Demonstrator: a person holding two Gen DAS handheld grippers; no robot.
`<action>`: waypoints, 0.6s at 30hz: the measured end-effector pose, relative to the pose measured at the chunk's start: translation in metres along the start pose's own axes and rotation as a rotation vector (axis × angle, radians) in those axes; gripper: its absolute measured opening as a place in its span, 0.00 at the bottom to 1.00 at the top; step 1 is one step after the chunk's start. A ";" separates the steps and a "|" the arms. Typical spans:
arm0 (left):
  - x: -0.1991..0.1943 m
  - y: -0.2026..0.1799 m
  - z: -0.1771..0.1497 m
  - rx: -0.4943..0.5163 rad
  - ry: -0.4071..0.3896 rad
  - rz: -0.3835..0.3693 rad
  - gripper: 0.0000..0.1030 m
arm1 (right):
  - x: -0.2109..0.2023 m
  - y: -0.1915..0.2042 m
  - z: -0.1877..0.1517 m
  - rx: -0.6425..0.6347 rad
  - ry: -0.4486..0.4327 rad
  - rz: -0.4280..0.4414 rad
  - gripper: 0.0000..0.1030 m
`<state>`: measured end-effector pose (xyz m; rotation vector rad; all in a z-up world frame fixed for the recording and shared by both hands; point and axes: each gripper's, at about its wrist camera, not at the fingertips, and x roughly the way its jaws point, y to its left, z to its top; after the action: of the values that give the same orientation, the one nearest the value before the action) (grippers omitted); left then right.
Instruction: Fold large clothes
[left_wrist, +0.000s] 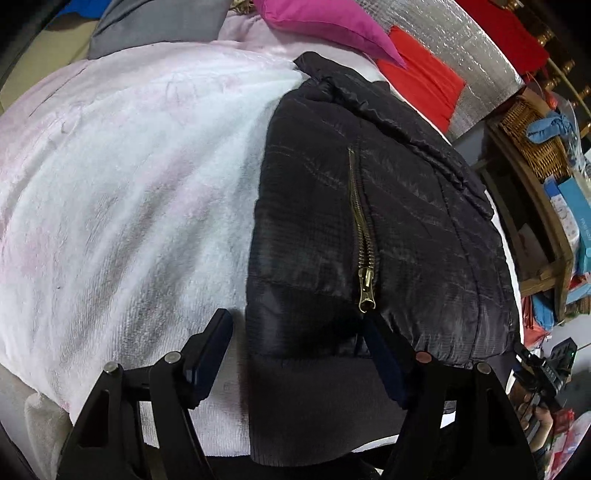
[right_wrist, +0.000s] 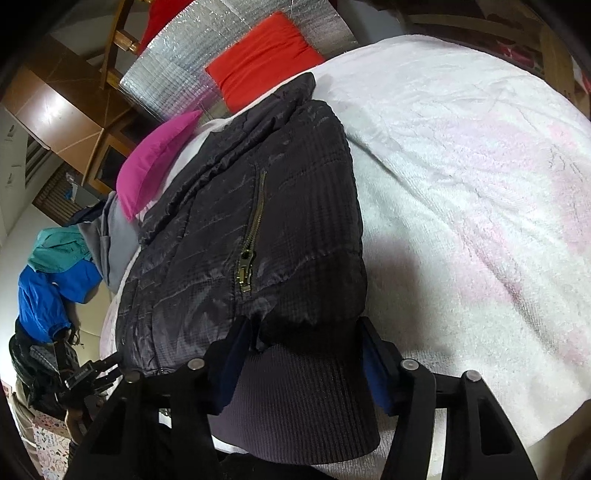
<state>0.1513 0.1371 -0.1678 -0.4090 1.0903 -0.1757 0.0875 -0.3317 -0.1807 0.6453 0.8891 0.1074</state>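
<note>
Care was needed at the ribbed hem (right_wrist: 295, 398) of the black jacket (left_wrist: 369, 221) on the white blanket (left_wrist: 129, 184): left gripper (left_wrist: 299, 354) open astride one corner, right gripper (right_wrist: 303, 354) gripping the other, so both should pinch firmly before folding

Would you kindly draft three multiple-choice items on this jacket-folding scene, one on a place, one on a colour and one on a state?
1. Where does the black jacket lie?
A. on the white fleece blanket
B. on a wooden floor
C. in the wicker basket

2. What colour is the pointed cushion beyond the jacket's collar?
A. green
B. magenta
C. yellow

3. How does the ribbed hem sit relative to the right gripper?
A. far off to one side of it
B. between its two fingers
C. hidden under the blanket

Answers: 1 A, fleece shows around the jacket; 2 B, bright pink-purple fabric in both views; 3 B, the right wrist view shows a finger on each side of the hem.
</note>
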 end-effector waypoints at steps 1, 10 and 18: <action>0.001 -0.003 0.000 0.014 0.000 0.010 0.61 | 0.000 0.000 0.000 -0.002 0.006 -0.012 0.40; -0.025 -0.013 0.005 0.039 -0.049 -0.014 0.16 | -0.026 0.019 0.011 -0.020 0.005 0.066 0.13; -0.013 0.005 -0.003 -0.016 -0.009 -0.008 0.27 | -0.016 -0.004 0.000 0.065 0.032 0.080 0.28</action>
<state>0.1428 0.1452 -0.1603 -0.4286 1.0818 -0.1717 0.0760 -0.3403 -0.1719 0.7414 0.9004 0.1616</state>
